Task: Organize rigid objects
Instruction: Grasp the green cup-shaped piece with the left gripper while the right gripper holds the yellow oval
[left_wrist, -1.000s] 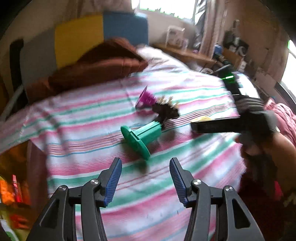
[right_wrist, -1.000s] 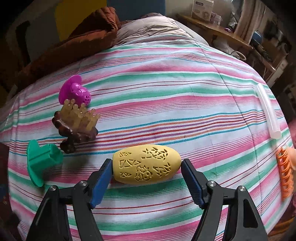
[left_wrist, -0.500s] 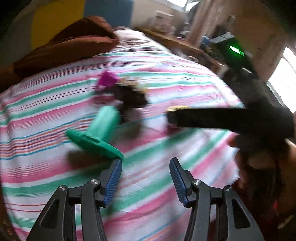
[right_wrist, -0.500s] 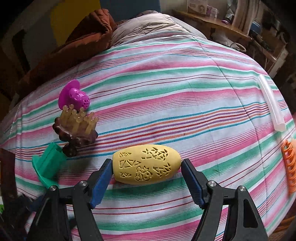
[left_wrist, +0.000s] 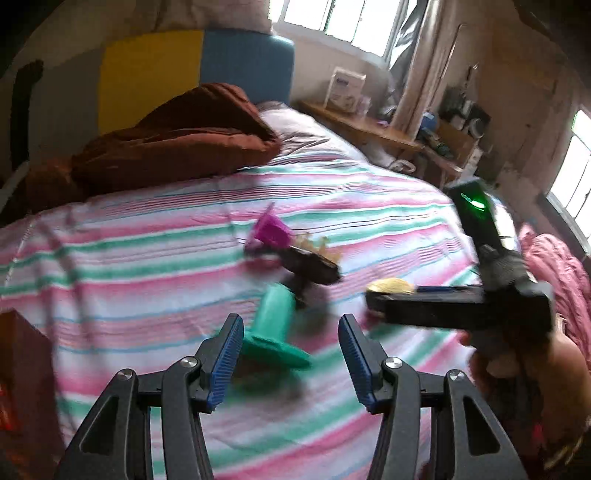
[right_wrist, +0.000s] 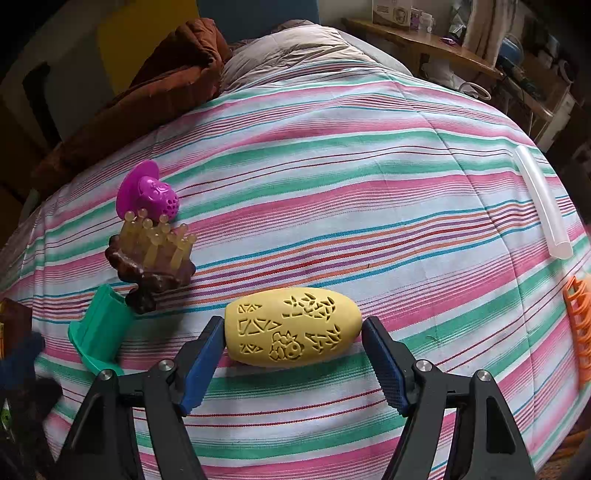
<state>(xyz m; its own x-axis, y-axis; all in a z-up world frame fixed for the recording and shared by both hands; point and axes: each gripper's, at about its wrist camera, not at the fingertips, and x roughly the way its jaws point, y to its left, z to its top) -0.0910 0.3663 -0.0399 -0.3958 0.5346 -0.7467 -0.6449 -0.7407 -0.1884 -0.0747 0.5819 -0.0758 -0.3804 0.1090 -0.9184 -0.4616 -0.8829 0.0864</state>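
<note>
**Yellow shell clamped; green piece lined up**

The yellow shell (right_wrist: 293, 326) is gripped end to end by the right gripper (right_wrist: 293, 345), both blue pads pressed on its rounded ends, low over the bed (right_wrist: 332, 177) near the front edge. It looks to be set down as the next item in a row. The shell is a matte, hard-looking ovoid, cut through with angular openwork.

Left of it a line runs toward the left edge and back: a green piece (left_wrist: 275, 326), smooth plastic, a tube on a flat flange, lying on its side; touching it, a brown stand (right_wrist: 151, 258) of lumpy gloss bearing translucent amber pegs; behind that, a purple toy (right_wrist: 147, 192) with a disc rim and perforated dome.

The left gripper (left_wrist: 290, 345) is held open, nothing clamped, with the green flange seen between its ribbed pads — judged a lining-up for a grab or nudge. That view is blurred.

At the right edge lie a frosted tube (right_wrist: 541, 201) and an orange rack (right_wrist: 578, 325), well apart from the row, presumably not yet sorted.
</note>
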